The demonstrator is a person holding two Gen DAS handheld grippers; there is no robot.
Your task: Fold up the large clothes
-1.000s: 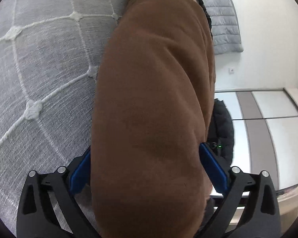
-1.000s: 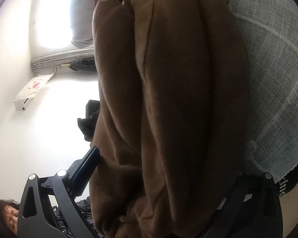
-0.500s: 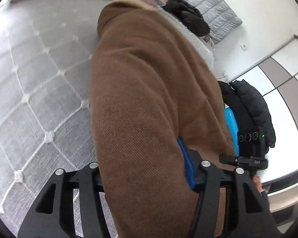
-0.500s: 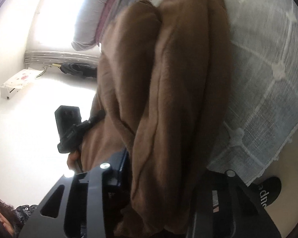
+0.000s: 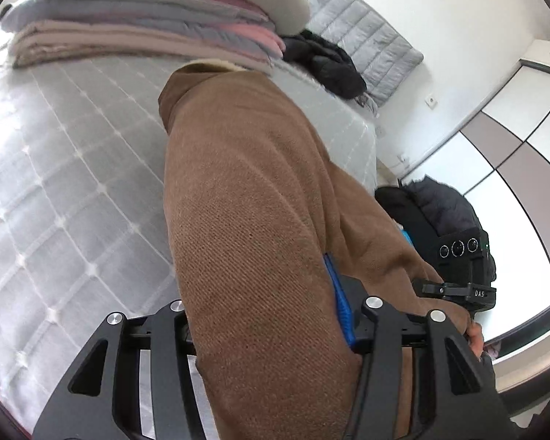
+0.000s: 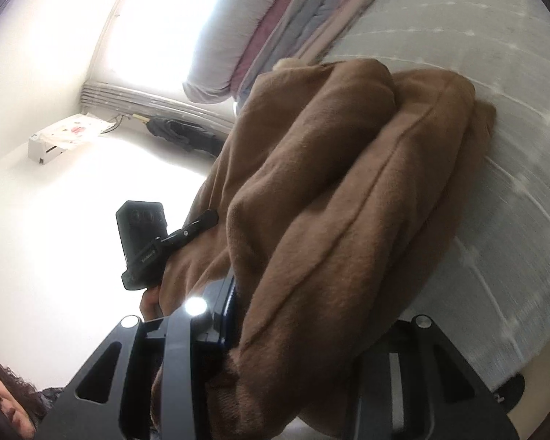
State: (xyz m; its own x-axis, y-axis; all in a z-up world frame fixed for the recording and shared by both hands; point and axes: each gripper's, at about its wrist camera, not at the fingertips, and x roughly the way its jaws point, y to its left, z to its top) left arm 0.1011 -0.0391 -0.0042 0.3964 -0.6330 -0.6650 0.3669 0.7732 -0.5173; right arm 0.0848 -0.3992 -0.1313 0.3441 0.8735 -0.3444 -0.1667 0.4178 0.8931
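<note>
A large brown garment [image 5: 253, 227] hangs bunched between both grippers above the grey quilted bed [image 5: 66, 168]. My left gripper [image 5: 264, 315] is shut on one thick fold of it; a blue pad [image 5: 339, 304] shows at the right finger. My right gripper [image 6: 304, 326] is shut on the garment's other bunched end [image 6: 341, 190], whose far part rests on the bed [image 6: 513, 117]. Each wrist view shows the other gripper's camera unit beside the cloth, at the right in the left wrist view [image 5: 458, 267] and left of centre in the right wrist view [image 6: 143, 242].
A stack of folded pink, grey and beige blankets [image 5: 139, 25] lies at the bed's far end. A black jacket [image 5: 326, 62] lies by a grey quilted headboard [image 5: 366, 40]. Another black coat [image 5: 436, 212] and a wardrobe [image 5: 513, 154] stand beside the bed.
Both grippers have closed on the brown garment and lifted and pulled it back from the bed. The blanket stack has come into view.
</note>
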